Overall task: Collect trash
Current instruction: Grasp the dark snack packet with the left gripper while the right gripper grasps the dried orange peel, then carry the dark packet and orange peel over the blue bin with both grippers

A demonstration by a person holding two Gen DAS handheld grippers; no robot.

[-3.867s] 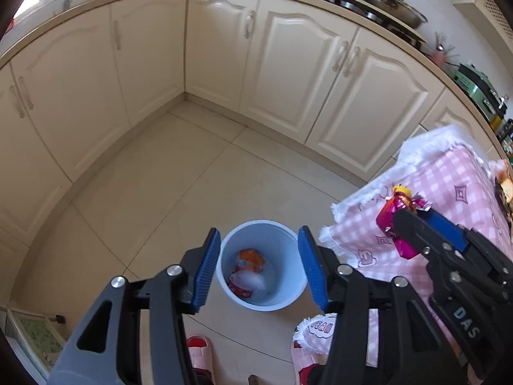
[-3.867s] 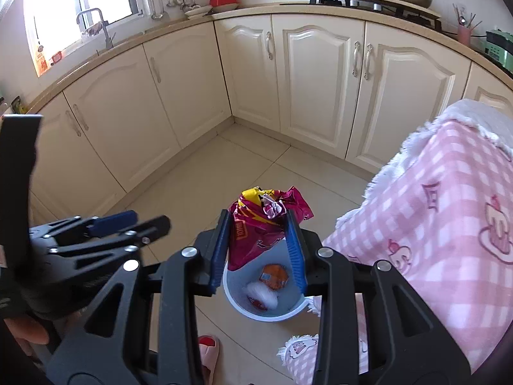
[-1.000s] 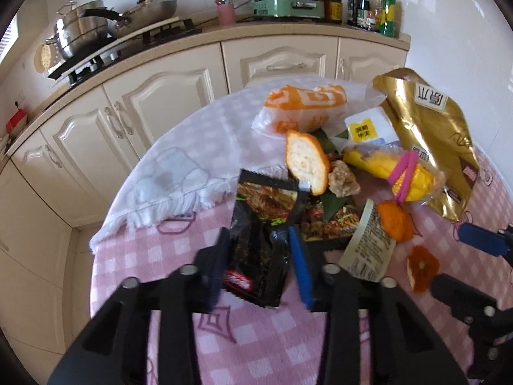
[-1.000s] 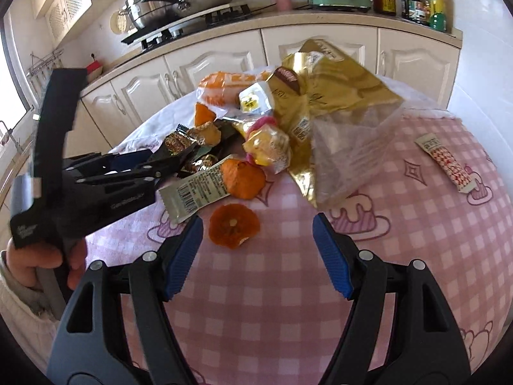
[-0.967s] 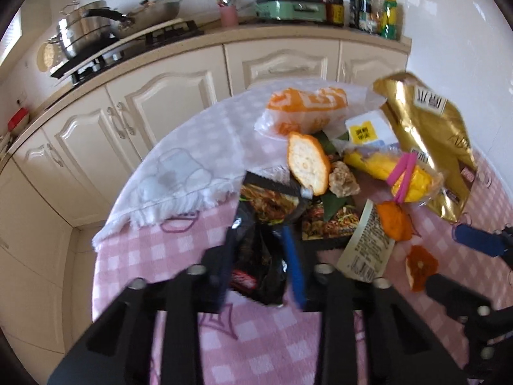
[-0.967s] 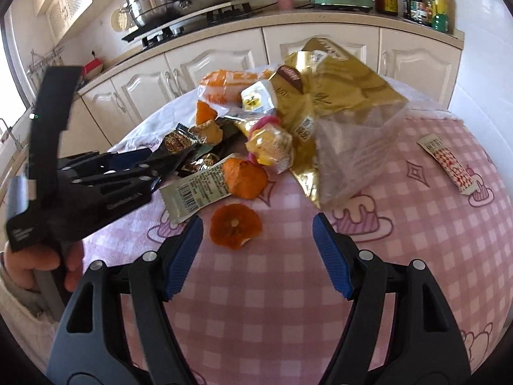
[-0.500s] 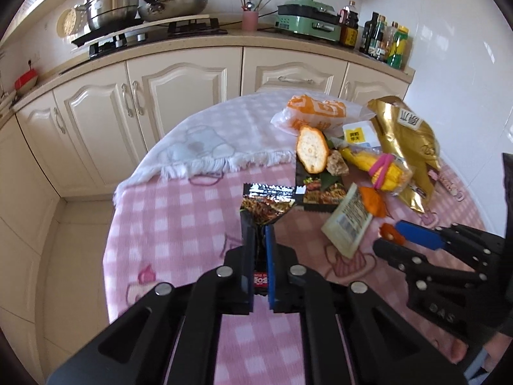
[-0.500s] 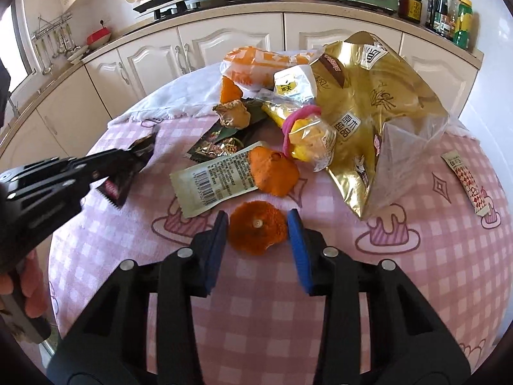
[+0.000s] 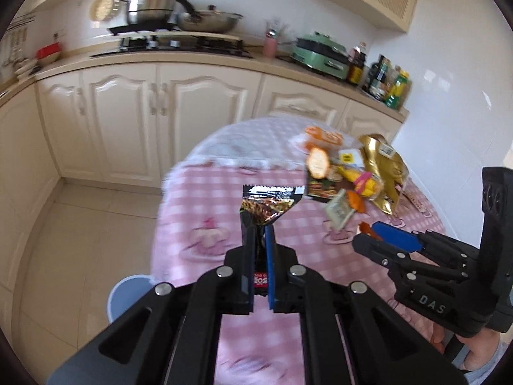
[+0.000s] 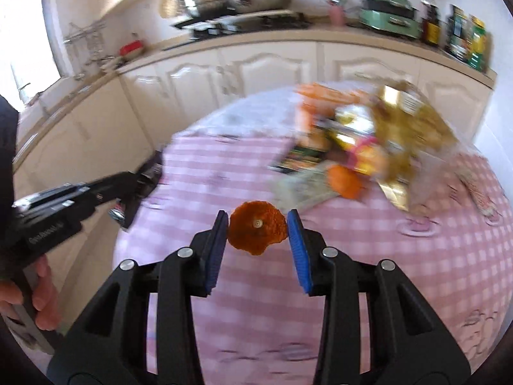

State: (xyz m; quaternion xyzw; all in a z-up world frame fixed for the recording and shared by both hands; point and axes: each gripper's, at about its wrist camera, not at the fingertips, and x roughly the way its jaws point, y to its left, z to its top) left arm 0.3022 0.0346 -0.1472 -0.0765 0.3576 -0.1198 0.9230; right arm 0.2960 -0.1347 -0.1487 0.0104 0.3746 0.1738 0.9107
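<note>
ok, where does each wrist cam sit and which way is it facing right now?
Left wrist: on the left gripper, angled down across the pink checked tablecloth toward the cream cabinets; shows its fingers pinching a black snack wrapper, plus the right gripper.
Right wrist: on the right gripper, same heading; shows its fingers around a round orange peel, plus the left gripper.
Shared: trash pile, tablecloth, counter, each other's gripper.

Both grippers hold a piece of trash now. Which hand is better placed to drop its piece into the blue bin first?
Left, probably. The left gripper, shut on the black snack wrapper, is at the table edge with the blue bin just below it. The right gripper holds the orange peel over the tablecloth.
</note>
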